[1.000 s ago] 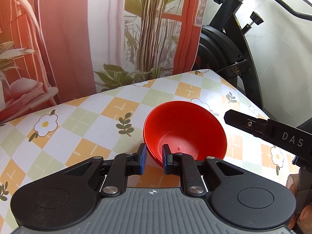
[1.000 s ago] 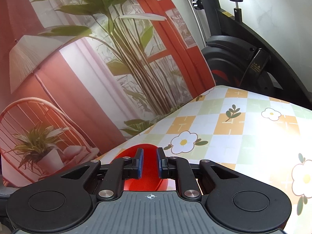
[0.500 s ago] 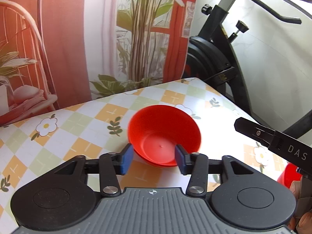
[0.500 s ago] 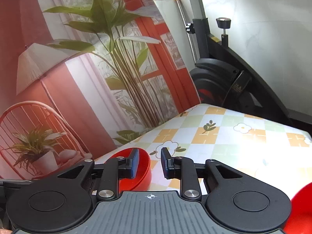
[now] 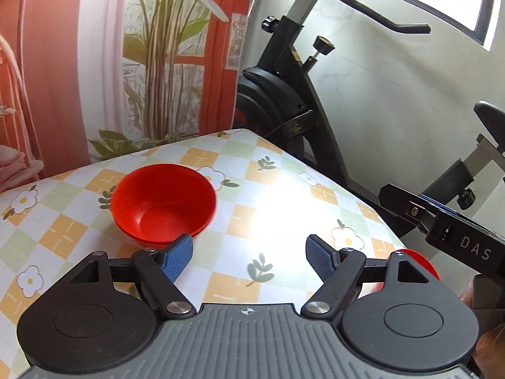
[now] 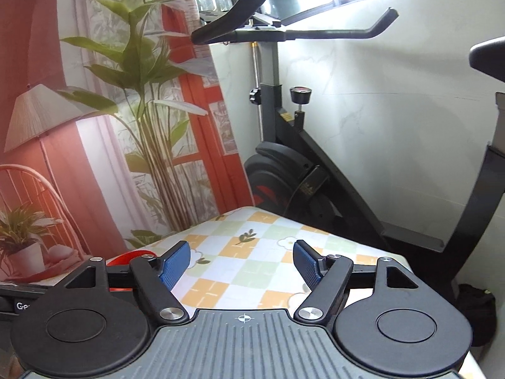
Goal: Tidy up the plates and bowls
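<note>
— Bowl? Where's it at?
— Red bowl sits on the checked table, upright, w/ the exercise bike behind & to the right of it.
— Left gripper?
— Wide open, holding nothing. Left pad is just by the bowl's near rim.
— Right gripper?
— Wide open too, nothing in it.

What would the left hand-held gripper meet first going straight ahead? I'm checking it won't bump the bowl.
Probably the bare tablecloth: the open left hand-held gripper points past the red bowl, which sits left of its line. Depth is uncertain.
</note>
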